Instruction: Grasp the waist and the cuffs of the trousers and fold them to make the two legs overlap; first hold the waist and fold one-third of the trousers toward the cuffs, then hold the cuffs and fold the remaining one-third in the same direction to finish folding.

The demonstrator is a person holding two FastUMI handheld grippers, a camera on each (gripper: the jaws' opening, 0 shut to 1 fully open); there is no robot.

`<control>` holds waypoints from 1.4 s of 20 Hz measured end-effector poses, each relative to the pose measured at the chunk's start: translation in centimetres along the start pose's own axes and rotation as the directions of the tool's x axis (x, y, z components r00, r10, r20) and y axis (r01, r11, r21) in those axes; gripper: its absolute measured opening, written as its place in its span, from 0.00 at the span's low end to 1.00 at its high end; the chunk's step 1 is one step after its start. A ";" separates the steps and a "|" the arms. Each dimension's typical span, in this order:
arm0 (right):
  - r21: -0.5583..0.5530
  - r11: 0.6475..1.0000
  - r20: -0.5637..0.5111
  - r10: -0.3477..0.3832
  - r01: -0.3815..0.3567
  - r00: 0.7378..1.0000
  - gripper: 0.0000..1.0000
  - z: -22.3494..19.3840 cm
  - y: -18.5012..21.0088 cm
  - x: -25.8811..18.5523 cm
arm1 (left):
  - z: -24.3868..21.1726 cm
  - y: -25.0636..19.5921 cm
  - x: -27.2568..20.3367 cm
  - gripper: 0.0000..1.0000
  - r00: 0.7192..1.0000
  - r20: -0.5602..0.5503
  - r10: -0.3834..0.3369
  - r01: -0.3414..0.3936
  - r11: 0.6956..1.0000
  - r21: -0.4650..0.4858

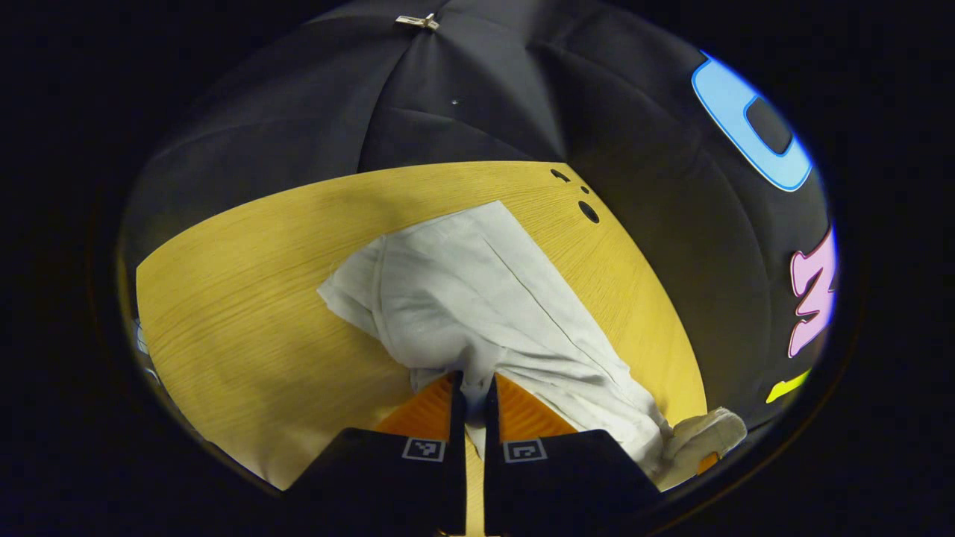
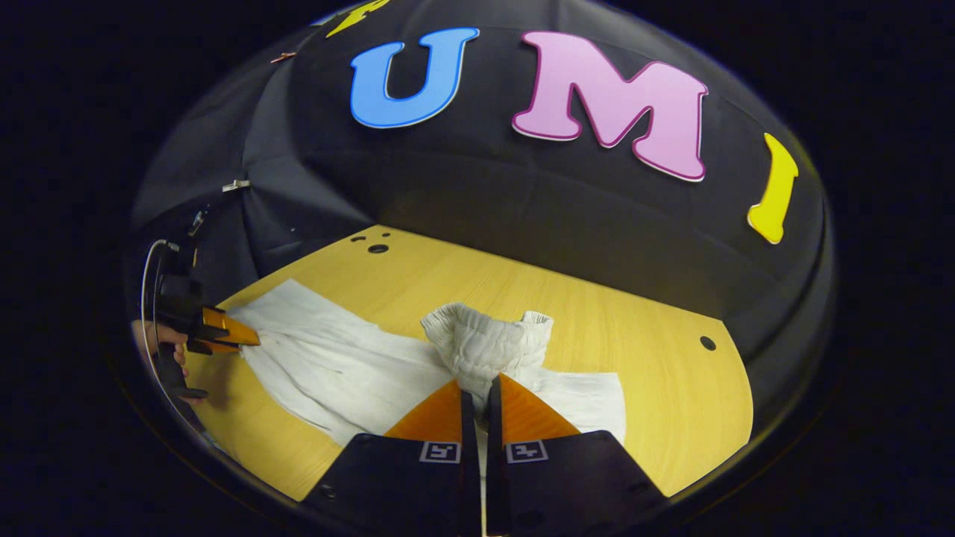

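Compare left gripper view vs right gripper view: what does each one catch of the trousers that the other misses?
Left gripper view: the left gripper close up, shut on the cuffs, with the legs running away across the table.

Right gripper view: the right gripper shut on the bunched elastic waist, plus the hand holding the left gripper at the far end.

Both: the white trousers stretched between the two grippers on the wooden table, and the round holes near its edge.
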State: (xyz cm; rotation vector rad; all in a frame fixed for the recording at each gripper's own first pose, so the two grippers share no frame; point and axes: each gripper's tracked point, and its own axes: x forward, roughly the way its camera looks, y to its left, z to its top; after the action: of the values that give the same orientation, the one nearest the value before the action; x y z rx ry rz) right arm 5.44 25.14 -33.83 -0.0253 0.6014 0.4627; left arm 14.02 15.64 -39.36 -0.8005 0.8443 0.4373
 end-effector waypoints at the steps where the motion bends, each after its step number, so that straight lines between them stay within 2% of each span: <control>1: 0.002 1.000 -0.027 0.030 -0.030 0.999 0.13 -1.0 0.9 0.4 | -0.1 0.1 0.0 0.14 1.000 -0.001 0.001 -0.001 1.000 0.002; 2: 0.021 0.996 -0.065 0.082 -0.081 0.994 0.07 -2.3 2.3 0.8 | -0.1 0.1 0.0 0.14 1.000 0.000 0.003 -0.003 1.000 0.003; 3: 0.058 0.988 -0.106 0.147 -0.142 0.983 0.08 -3.5 3.7 0.8 | -0.2 0.1 0.0 0.14 1.000 0.000 0.005 -0.005 1.000 0.003; 4: 0.106 0.976 -0.156 0.206 -0.191 0.966 0.14 -5.2 5.0 1.0 | -0.1 0.1 0.0 0.14 1.000 0.001 0.007 -0.007 1.000 0.003; 5: 0.154 0.960 -0.191 0.263 -0.236 0.946 0.23 -6.2 6.2 0.3 | -0.1 0.2 0.1 0.14 1.000 0.003 0.007 -0.007 1.000 0.003; 7: 0.289 0.908 -0.203 0.368 -0.304 0.907 0.48 -7.0 7.9 -0.9 | -0.1 0.1 0.2 0.14 1.000 0.004 0.003 -0.003 1.000 -0.001; 8: 0.356 0.878 -0.177 0.400 -0.321 0.899 0.65 -6.3 8.5 -1.5 | 0.0 0.1 0.1 0.14 1.000 0.003 0.003 -0.003 1.000 0.000; 9: 0.416 0.850 -0.148 0.414 -0.324 0.898 0.68 -5.8 8.7 -1.6 | 0.0 0.1 0.2 0.14 1.000 0.003 0.002 -0.002 1.000 0.001; 10: 0.463 0.828 -0.127 0.416 -0.317 0.901 0.80 -5.2 8.3 -2.0 | 0.1 0.1 0.3 0.14 1.000 0.001 0.001 -0.001 1.000 -0.001; 12: 0.521 0.806 -0.104 0.386 -0.280 0.917 0.87 -4.7 6.5 -2.6 | 0.1 -0.2 0.3 0.14 1.000 -0.009 -0.004 0.004 1.000 0.001; 15: 0.556 0.806 -0.100 0.308 -0.204 0.946 0.87 -5.6 2.3 -4.1 | 0.5 -0.5 0.3 0.14 1.000 -0.006 -0.004 0.005 1.000 0.027; 20: 0.595 0.799 -0.110 0.193 -0.091 0.975 0.87 -8.1 -4.4 -6.7 | 2.5 -3.2 -0.8 0.14 0.998 0.059 -0.026 0.016 0.987 0.161; 26: 0.664 0.748 -0.081 0.081 -0.007 0.993 0.87 -8.9 -10.5 -9.6 | 4.5 -11.4 -3.2 0.14 0.981 0.132 -0.140 0.090 0.941 0.326; 28: 0.665 0.747 -0.076 0.037 0.023 0.996 0.87 -8.9 -12.1 -10.4 | 4.2 -14.0 -4.2 0.14 0.973 0.145 -0.178 0.111 0.918 0.381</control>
State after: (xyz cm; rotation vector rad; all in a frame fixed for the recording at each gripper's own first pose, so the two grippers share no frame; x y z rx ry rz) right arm -1.81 8.60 -36.80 0.6523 0.8263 0.2293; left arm 22.38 9.85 -27.97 -0.4606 0.6686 0.2020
